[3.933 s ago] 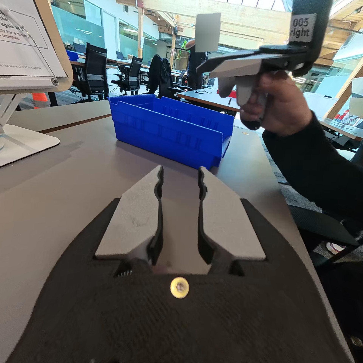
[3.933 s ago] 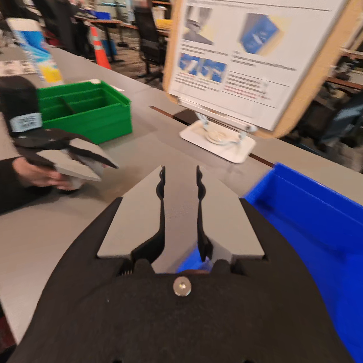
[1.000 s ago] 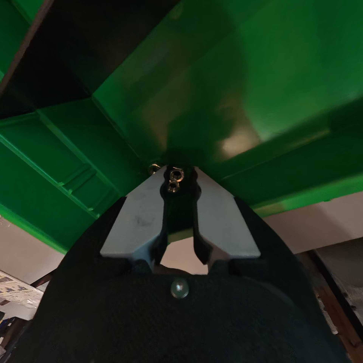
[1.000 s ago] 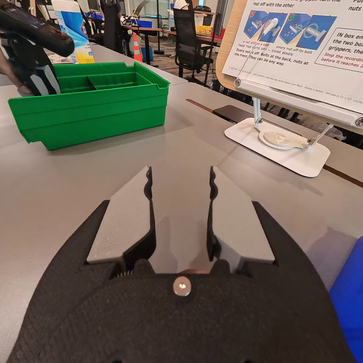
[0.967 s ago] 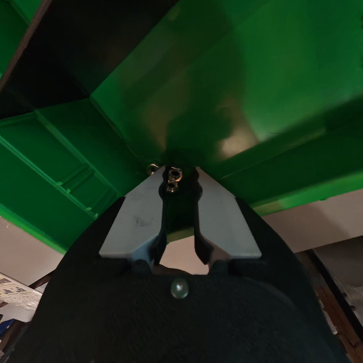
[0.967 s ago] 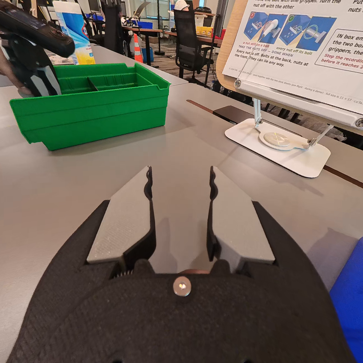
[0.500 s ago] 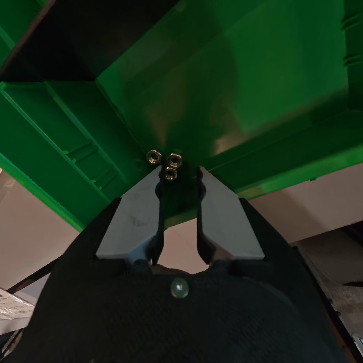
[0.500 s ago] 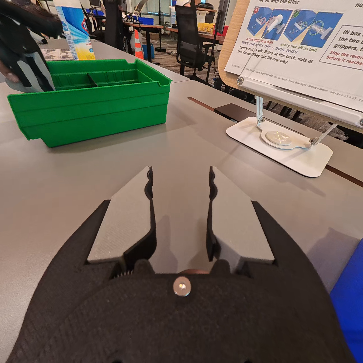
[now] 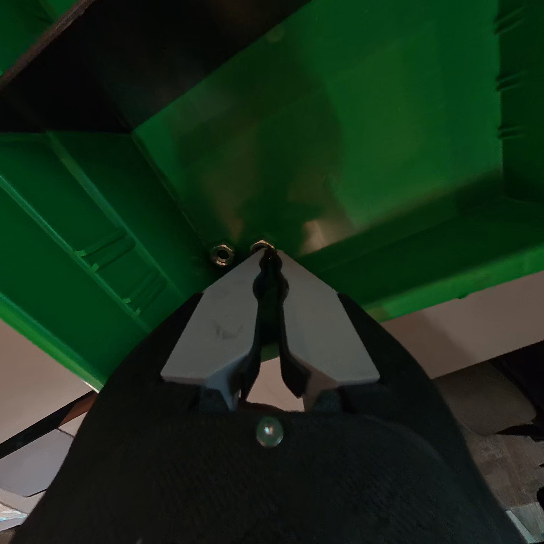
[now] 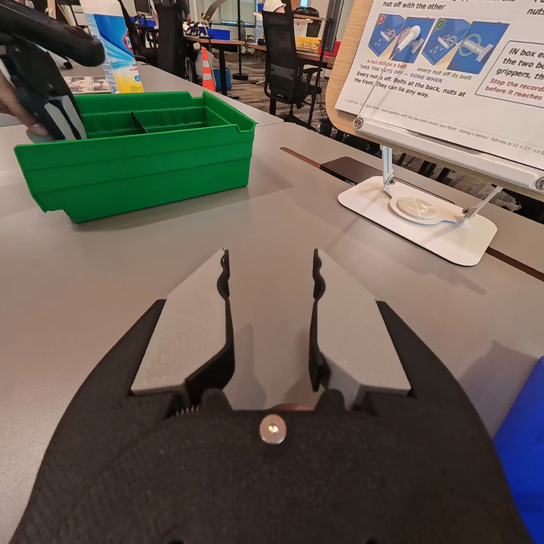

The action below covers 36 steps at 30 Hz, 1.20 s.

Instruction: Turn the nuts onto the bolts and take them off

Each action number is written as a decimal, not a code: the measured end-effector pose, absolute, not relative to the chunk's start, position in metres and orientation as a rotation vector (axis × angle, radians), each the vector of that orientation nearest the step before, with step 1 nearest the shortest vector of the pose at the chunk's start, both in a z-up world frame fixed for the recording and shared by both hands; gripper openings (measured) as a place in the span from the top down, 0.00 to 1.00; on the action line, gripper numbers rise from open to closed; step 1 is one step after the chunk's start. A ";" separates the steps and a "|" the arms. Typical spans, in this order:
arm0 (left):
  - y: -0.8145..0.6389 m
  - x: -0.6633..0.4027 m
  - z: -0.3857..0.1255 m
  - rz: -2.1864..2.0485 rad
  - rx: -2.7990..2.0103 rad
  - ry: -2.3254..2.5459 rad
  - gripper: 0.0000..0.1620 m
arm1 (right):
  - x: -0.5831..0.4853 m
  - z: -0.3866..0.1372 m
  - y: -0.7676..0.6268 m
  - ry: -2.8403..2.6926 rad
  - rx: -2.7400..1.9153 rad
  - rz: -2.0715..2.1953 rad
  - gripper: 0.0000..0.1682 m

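Observation:
In the left wrist view my left gripper (image 9: pixel 266 253) reaches down into a front corner of the green bin (image 9: pixel 368 123). Its jaws are closed to a narrow slit, and a brass-coloured nut (image 9: pixel 260 245) shows pinched right at the tips. A second loose nut (image 9: pixel 222 255) lies on the bin floor just to the left of the tips. No bolt is visible. In the right wrist view my right gripper (image 10: pixel 270 253) is open and empty, low over the grey table. The green bin (image 10: pixel 141 176) stands far left, with the left gripper (image 10: pixel 56 114) dipping into its near-left corner.
A black divider (image 10: pixel 138 122) splits the bin. A sheet holder on a white base (image 10: pixel 426 226) stands at the right. A blue box edge (image 10: pixel 524 441) is at the lower right. A wipes canister (image 10: pixel 117 53) stands behind the bin. Chairs and desks are in the background. There is about 45 cm between the tips of the two grippers.
My left gripper has pushed down into the bin corner and closed its fingers on a nut; three nuts showed before, two show now. The right gripper has stayed open and nearly still.

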<state>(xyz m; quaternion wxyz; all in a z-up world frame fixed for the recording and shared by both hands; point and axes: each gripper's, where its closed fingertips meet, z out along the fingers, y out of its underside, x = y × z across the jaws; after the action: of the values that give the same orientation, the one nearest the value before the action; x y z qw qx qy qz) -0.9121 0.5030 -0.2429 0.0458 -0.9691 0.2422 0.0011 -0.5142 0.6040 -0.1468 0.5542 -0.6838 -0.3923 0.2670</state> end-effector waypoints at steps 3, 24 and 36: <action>0.503 -0.912 -0.243 0.030 -2.947 0.775 1.00 | -0.514 -0.145 0.603 -0.926 -1.610 0.634 0.68; 0.508 -0.915 -0.234 0.074 -2.896 0.745 0.93 | -0.514 -0.143 0.602 -0.929 -1.604 0.637 0.68; 0.511 -0.918 -0.242 0.085 -2.917 0.737 0.98 | -0.513 -0.142 0.601 -0.926 -1.601 0.643 0.69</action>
<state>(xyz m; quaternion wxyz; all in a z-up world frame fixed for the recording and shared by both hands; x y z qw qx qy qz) -0.9182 0.5110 -0.2417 0.0657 -0.9670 0.2444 0.0280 -0.5135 0.6015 -0.1420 0.5578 -0.6786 -0.3926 0.2725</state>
